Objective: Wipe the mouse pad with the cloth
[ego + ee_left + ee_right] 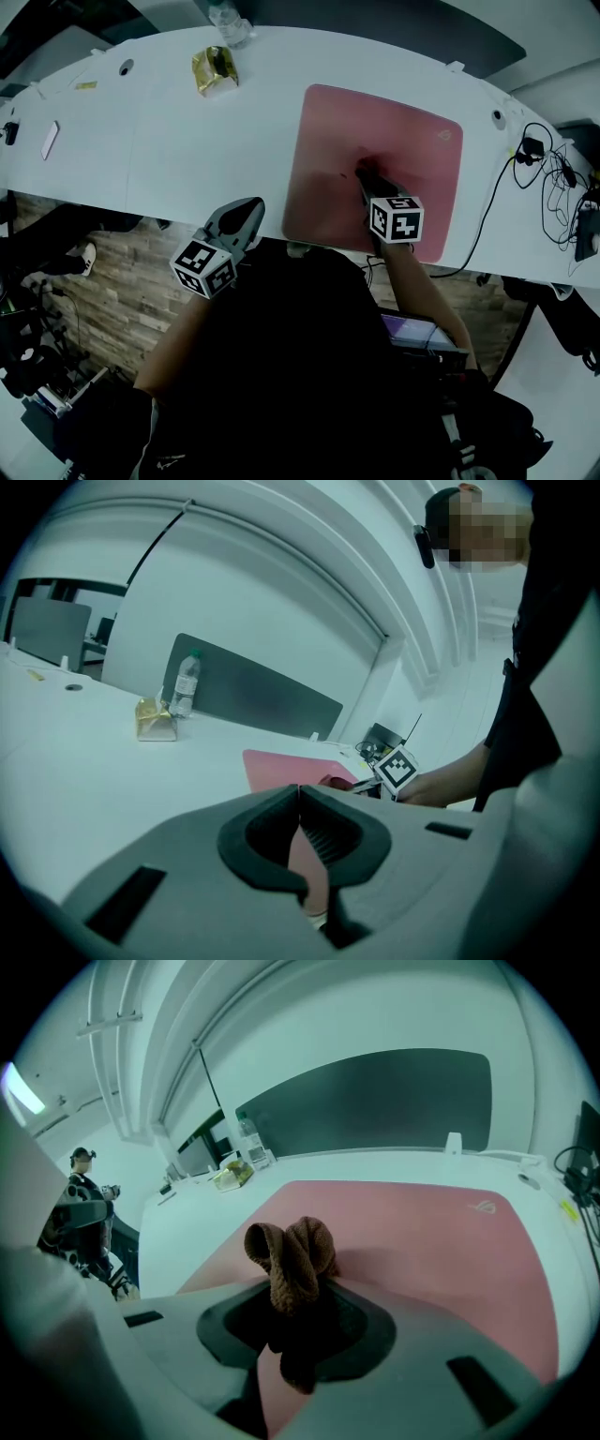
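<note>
Half the cloth (291,1249) hides within the right gripper (367,178) on the mouse pad (427,1232).

We hold two grey tools. The left gripper (251,214) has a wide, smooth grey body that comes to a point like a beak. Inside it are black pads (328,841) with little ridges. The right gripper (364,174) is the same shape and colour. Each one has a white cube (204,265) with black square marks on its sides. We wear a dark top (281,356) with short sleeves, so our lower arms are bare.
</note>
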`<act>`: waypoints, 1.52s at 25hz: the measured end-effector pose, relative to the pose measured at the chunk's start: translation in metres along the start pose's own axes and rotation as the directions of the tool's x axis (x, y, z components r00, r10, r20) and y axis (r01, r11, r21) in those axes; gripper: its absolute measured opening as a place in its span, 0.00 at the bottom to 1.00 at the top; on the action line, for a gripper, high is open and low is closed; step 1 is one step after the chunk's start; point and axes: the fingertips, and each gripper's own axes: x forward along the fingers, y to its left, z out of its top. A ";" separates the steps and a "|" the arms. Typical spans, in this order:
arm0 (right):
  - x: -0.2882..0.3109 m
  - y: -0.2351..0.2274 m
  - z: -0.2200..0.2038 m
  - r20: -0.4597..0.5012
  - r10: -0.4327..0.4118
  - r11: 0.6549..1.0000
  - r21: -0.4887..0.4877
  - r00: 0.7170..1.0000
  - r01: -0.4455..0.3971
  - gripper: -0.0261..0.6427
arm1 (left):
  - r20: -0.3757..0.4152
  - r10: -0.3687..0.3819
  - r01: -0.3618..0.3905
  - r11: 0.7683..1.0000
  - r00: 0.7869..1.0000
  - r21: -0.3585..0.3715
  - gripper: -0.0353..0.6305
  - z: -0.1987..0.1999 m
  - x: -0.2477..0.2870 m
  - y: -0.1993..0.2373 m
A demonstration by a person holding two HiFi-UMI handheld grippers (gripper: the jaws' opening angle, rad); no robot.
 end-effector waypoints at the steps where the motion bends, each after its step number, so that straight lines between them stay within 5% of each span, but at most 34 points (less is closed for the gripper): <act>1: 0.004 0.007 0.002 0.002 0.010 1.000 0.003 1.000 -0.010 0.21 | 0.002 0.007 -0.007 1.000 1.000 -0.006 0.07 -0.001 -0.003 0.004; 29: 0.092 0.172 0.037 -0.109 0.325 0.942 -0.048 0.939 -0.332 0.21 | 0.072 0.152 -0.141 0.980 0.986 -0.143 0.07 -0.014 -0.057 0.069; 34: 0.092 0.189 0.053 -0.042 0.401 0.916 0.000 0.915 -0.401 0.21 | 0.065 0.157 -0.147 0.979 0.985 -0.140 0.07 -0.011 -0.057 0.069; 38: 0.103 0.175 0.071 -0.012 0.371 0.928 -0.007 0.928 -0.371 0.21 | 0.061 0.153 -0.144 0.981 0.986 -0.126 0.07 -0.006 -0.054 0.068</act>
